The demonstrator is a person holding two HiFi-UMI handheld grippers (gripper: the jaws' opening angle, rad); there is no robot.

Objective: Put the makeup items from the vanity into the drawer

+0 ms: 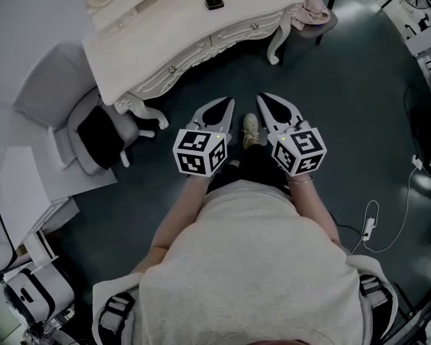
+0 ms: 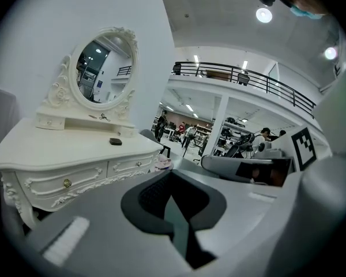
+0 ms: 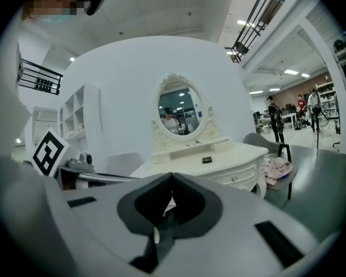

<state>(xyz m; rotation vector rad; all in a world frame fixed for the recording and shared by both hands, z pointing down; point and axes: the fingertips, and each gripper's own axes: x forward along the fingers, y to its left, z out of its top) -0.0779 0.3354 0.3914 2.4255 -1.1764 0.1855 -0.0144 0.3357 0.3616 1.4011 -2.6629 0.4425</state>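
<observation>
A: Makeup item: I count one, dark, on the vanity top. Head view: open floor between its front edge and the left gripper and right gripper.
B: Jaws?
A: Left gripper view: closed, empty. Two drawer fronts show, both shut. Right gripper view: closed, empty too.

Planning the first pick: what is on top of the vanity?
One small dark case lies on the vanity top; a thin item rests on the mirror shelf. Drawers are shut, insides unseen.
</observation>
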